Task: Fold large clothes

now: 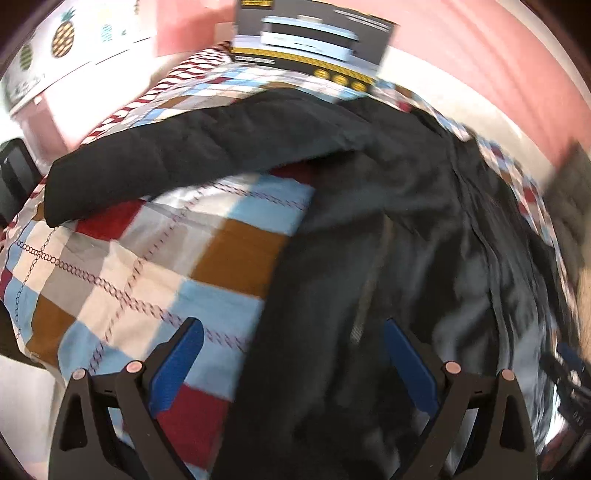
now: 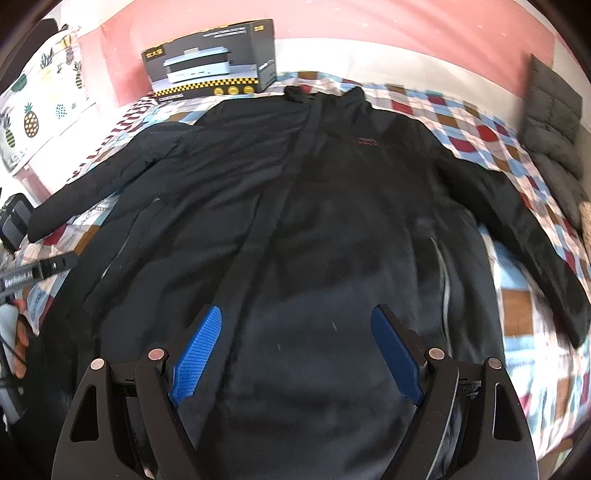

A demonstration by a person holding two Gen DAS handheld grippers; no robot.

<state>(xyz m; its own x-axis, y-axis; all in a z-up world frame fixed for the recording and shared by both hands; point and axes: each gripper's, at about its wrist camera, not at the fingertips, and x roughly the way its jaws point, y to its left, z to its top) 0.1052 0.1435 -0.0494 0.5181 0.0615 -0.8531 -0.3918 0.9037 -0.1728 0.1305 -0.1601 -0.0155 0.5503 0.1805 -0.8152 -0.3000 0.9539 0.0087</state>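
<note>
- Right gripper (image 2: 295,325): jaws wide apart, nothing between them; hangs over the lower front of the jacket (image 2: 295,221), near the hem.
- Left gripper (image 1: 293,339): also spread wide and empty; sits over the jacket's left edge, one finger above the quilt (image 1: 147,258), the other above dark fabric. View is motion-blurred.
- Jacket lies front up and spread flat on the quilt, closed down the middle, collar at the far end toward the box (image 2: 210,62).
- Left sleeve (image 2: 103,184) runs out and down toward the bed edge; right sleeve (image 2: 535,243) angles out on the other side. Both are unfolded.
- Far: box against the pink wall (image 2: 369,22), grey cushion (image 2: 554,122) at the right.
- Judgement: folding not begun; this looks like the approach to a first grasp.
- Next move likely calls for each gripper to drop and pinch a sleeve or side edge, then carry it across the body. Padded fabric looks thick, so a deep bite seems needed.
</note>
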